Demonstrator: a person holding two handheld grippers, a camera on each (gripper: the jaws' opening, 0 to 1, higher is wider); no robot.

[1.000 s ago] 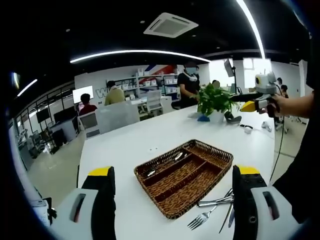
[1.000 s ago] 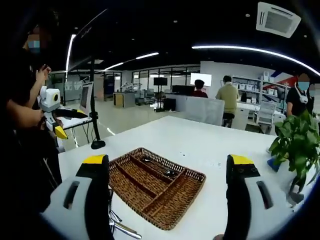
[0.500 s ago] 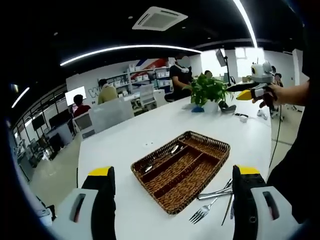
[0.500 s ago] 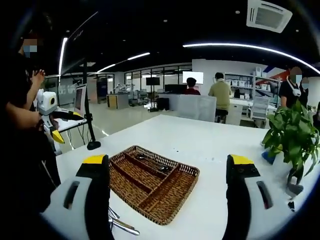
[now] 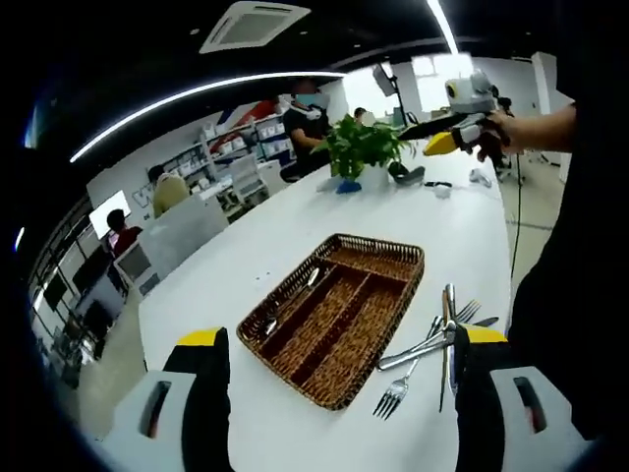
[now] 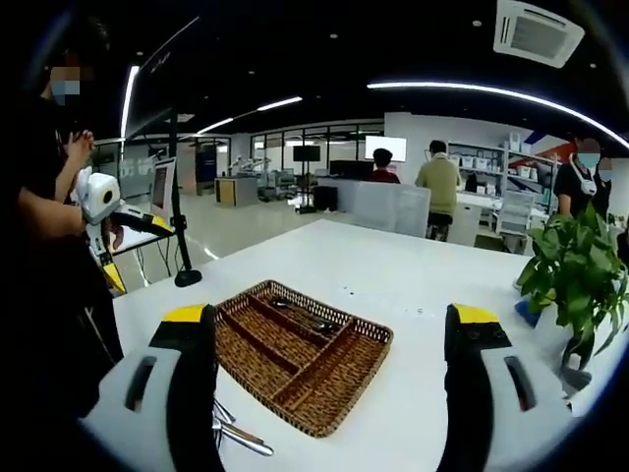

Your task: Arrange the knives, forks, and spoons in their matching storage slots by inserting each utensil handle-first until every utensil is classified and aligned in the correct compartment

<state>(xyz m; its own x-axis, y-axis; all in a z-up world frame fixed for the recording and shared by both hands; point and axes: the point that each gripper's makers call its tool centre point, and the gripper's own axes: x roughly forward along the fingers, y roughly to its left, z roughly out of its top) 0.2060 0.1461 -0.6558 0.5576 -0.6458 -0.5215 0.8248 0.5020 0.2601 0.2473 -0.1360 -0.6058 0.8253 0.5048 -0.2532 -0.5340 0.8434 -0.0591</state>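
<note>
Left gripper point(image 5: 334, 393) view rolled, camera only; both grippers spread, empty. Cutlery pile point(image 5: 432, 349) unmoved beside tray point(image 5: 334, 317); sorting not started.

Brown woven tray point(image 5: 339, 324), silver forks point(image 5: 398, 391), white table point(image 6: 393, 285), green plant point(image 6: 575, 275)

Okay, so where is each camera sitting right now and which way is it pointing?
Left gripper view: rides on the left gripper, jaws apart, looking down across the white table at the wicker tray and loose cutlery; the person's hand holds the right gripper at upper right.
Right gripper view: rides on the right gripper, jaws apart, facing the tray from another side; the person's arm and left gripper show at left.
Shared: tray, table, potted plant.
</note>
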